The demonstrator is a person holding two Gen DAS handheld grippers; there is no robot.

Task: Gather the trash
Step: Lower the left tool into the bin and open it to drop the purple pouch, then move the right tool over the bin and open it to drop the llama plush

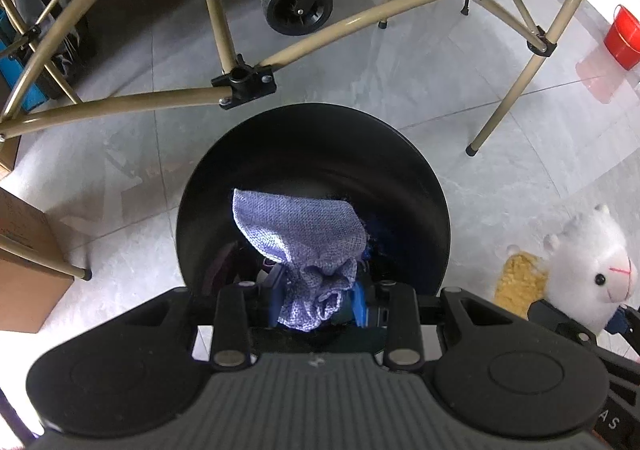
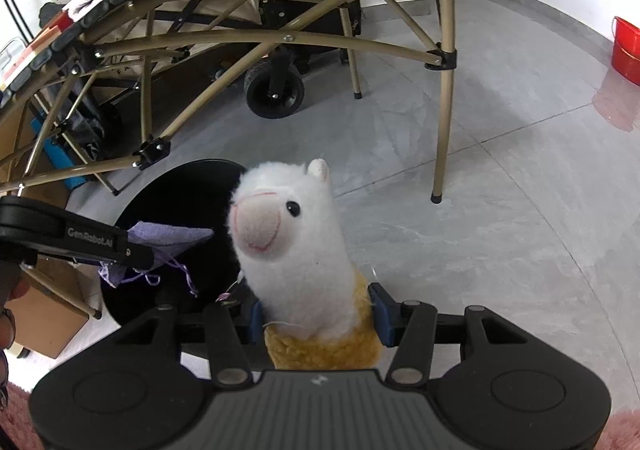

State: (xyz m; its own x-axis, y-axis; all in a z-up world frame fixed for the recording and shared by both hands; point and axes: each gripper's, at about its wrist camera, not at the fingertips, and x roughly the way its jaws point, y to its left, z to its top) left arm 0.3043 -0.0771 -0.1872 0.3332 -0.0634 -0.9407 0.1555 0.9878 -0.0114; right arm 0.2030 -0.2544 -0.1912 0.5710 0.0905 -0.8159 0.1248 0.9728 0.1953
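Bunched between the closed fingers of the left gripper [image 1: 316,300], a soft, light purple cloth [image 1: 300,234] droops over the open black bin [image 1: 420,170], likely secure at its gathered edge, while the right gripper [image 2: 318,316] squeezes a plush alpaca [image 2: 292,246].

Your left wrist camera looks steeply down, close over the black bin [image 1: 312,154] on the floor. Your right wrist camera sits just beside it, tilted down less steeply. Both views share that bin [image 2: 180,190], the tan table frame [image 1: 280,62] and the red bucket [image 2: 626,50].
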